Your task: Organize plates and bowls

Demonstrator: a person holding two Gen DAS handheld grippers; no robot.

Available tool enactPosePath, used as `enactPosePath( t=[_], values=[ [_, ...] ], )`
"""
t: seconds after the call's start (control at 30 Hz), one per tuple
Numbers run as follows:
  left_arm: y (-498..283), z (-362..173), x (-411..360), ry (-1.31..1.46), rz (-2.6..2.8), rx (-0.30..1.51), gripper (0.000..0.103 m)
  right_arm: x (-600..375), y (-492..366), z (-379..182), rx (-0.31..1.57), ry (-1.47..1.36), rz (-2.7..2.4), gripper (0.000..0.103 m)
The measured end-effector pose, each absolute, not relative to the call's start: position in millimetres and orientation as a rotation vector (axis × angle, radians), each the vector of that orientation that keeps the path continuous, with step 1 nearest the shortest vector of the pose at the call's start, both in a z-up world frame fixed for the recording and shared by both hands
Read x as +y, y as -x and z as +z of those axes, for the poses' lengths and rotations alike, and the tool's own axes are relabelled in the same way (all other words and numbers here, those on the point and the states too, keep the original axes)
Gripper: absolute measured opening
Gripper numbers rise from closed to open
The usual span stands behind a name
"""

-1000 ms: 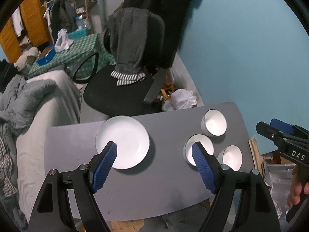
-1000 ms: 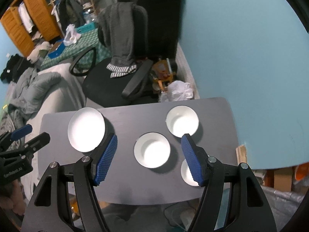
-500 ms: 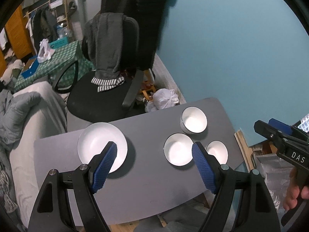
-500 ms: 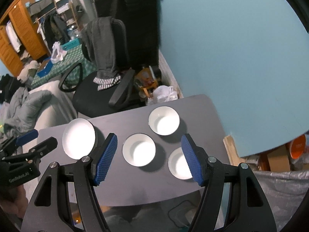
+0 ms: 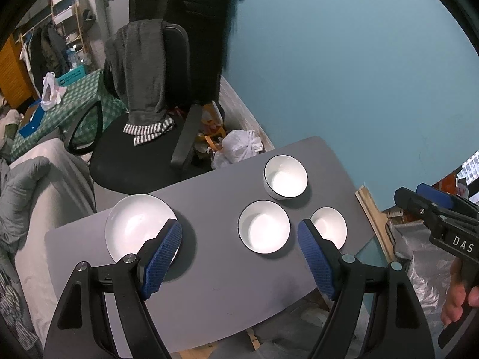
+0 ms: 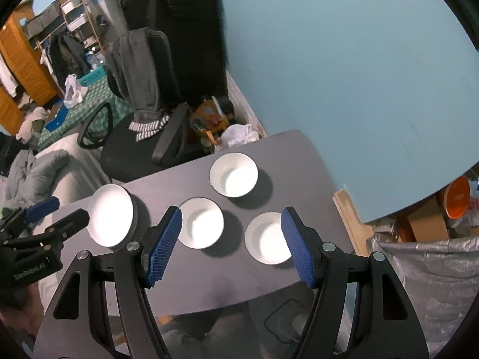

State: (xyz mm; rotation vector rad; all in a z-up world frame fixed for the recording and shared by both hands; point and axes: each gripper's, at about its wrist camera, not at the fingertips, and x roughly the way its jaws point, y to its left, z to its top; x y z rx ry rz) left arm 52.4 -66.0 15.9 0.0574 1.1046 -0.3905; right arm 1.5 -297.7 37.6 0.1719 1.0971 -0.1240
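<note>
A small grey table [image 5: 227, 281] [image 6: 263, 275] carries white dishes. A wide plate [image 5: 139, 224] [image 6: 110, 218] lies at its left end. Three bowls stand to the right: a deep far bowl [image 5: 286, 179] [image 6: 234, 174], a middle bowl [image 5: 264, 231] [image 6: 201, 223] and a small near-right bowl [image 5: 329, 227] [image 6: 268, 237]. My left gripper [image 5: 239, 257] hovers well above the table, open and empty, its left pad over the plate. My right gripper [image 6: 230, 245] also hangs high above, open and empty, between the middle and near-right bowls.
A black office chair [image 5: 143, 149] draped with a grey garment stands behind the table. A white plastic bag [image 5: 239, 146] lies on the floor by the blue wall. A bed with grey bedding [image 5: 36, 185] is at the left. Boxes and a plastic-covered bin [image 6: 419, 254] sit at the right.
Both grippers have shifted across the room and rolled, so the table and dishes slid left and look smaller in both views. Both stay open and empty.
</note>
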Motion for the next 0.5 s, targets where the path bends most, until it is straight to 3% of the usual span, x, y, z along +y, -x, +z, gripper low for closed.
enactPosePath(
  t=[0.5],
  values=[
    [-68.2,-14.6,-77.9,-0.093,-0.376,1.154,0.081,-311.6,-16.4,-1.5,1.165,-0.188,-0.114,0.068]
  ],
)
